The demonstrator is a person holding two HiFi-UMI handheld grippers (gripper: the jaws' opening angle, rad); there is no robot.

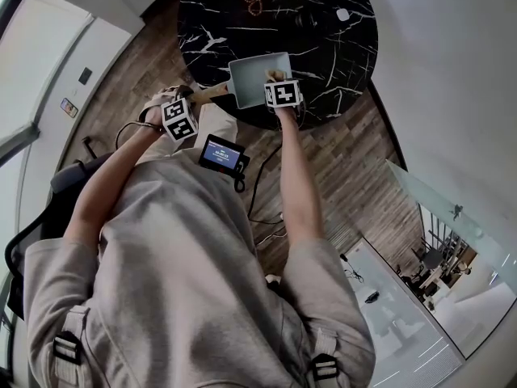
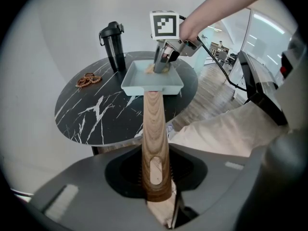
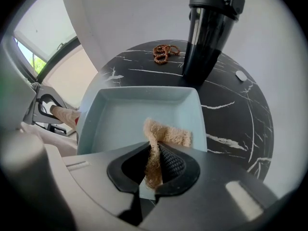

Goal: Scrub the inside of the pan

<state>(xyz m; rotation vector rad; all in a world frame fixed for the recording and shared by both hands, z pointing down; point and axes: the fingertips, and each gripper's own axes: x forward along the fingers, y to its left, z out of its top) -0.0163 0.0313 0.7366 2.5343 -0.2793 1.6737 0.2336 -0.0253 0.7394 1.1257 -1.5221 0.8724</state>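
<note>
Pale blue square pan [image 1: 250, 69] flat on the near part of a round black marble table [image 1: 323, 31], wooden handle [image 1: 212, 94] jutting past the table edge toward the person.

Left tool [image 1: 196, 99] clamped on that handle close to its end, angled steeply down. In the left gripper view, jaws half closed and pressed on the wood from both sides, with the slotted handle end [image 2: 155, 177] seated between them and the pan [image 2: 151, 86] straight ahead.

Right tool [image 1: 276, 78] down inside the pan, on the side away from the handle. Jaws pinched narrow on a tan fibrous scrubber [image 3: 168, 134]: one strip running up between them, the rest spread flat on the pan floor [image 3: 120, 124] just ahead. From the left gripper view, right tool [image 2: 161, 64] nearly upright over the pan, scrubber [image 2: 150, 69] touching the floor beneath it.

Behind the pan on the table: black flask [image 3: 207, 37] upright and close to the far rim, brown beads [image 3: 163, 52] coiled to its left, well apart from the pan.

Small lit screen [image 1: 221, 154] at the person's chest, between the two forearms. Wood-plank floor [image 1: 339, 160] around the table.
</note>
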